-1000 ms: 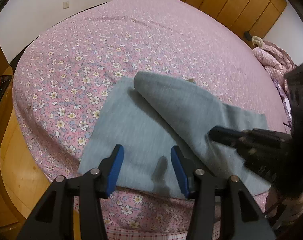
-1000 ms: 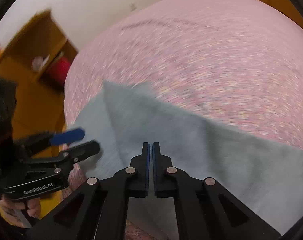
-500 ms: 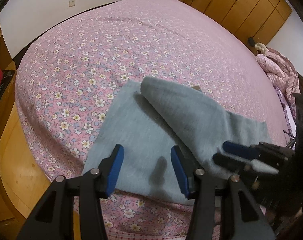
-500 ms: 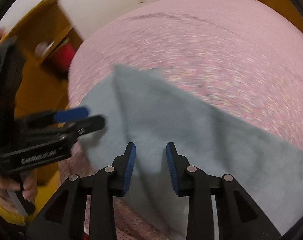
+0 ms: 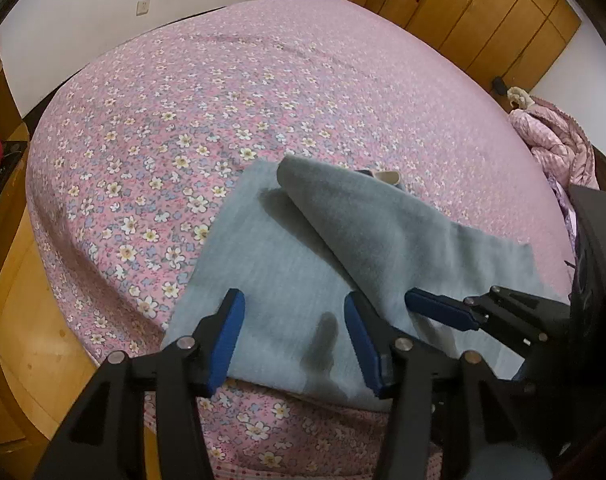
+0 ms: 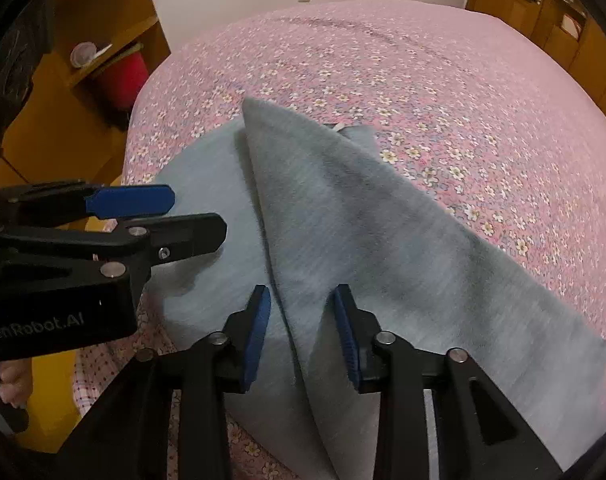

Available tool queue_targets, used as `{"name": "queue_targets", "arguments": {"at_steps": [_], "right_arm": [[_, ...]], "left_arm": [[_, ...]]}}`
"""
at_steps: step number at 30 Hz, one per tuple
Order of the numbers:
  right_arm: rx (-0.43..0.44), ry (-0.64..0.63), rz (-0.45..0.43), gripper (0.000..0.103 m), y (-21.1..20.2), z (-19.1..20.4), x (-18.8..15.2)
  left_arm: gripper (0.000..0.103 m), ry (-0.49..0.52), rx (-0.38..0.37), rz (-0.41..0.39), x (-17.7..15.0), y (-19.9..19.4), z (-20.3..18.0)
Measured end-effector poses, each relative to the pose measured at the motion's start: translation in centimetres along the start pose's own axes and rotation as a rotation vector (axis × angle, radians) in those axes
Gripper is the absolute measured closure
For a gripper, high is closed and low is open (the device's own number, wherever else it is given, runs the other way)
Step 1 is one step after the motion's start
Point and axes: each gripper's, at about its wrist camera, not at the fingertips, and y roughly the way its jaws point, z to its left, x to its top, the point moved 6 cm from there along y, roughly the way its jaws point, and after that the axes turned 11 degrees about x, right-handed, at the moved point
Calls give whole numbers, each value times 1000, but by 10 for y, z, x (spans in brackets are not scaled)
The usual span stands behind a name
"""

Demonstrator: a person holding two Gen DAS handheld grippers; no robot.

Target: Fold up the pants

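Over the last second our right hand-held gripper [image 6: 301,330] went from pressed together to spread and has slid toward the near edge of the grey knit pants [image 5: 343,248]; its jaws are closing again now, straddling the diagonal edge of the folded-over leg without pinching it yet. We judge this as a re-grip for the next fold, with the first fold already laid. Our left hand-held gripper [image 5: 291,334] has stayed put, jaws spread and empty, over the flat lower layer of the pants. The pants lie on the pink flower-print bed cover [image 5: 231,112], at its near edge. As for containers, only a clear plastic cup [image 6: 83,53] on the wooden shelf beyond the pants; we cannot tell its contents.
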Motion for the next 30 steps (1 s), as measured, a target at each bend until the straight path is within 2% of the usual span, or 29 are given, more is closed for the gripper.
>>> {"name": "queue_targets", "arguments": {"at_steps": [2, 4, 9, 14, 17, 22, 24, 30], "right_arm": [[46, 49, -29, 92, -7, -5, 1], [84, 99, -76, 96, -19, -12, 0], [152, 197, -190, 96, -55, -37, -4], [166, 347, -269, 96, -80, -79, -19], [122, 437, -263, 96, -76, -106, -31], [98, 563, -225, 95, -62, -133, -52], [121, 585, -234, 95, -61, -135, -52], [85, 600, -209, 94, -85, -145, -72]], "left_arm": [[48, 2, 4, 1, 1, 1, 0], [48, 1, 7, 1, 2, 0, -1], [48, 1, 12, 5, 3, -1, -3], [48, 9, 2, 2, 6, -1, -10], [48, 25, -4, 0, 10, -1, -19], [48, 50, -34, -16, 19, 1, -38], [48, 55, -57, -26, 26, 3, -48], [48, 50, -161, -37, 48, 9, -78]]}}
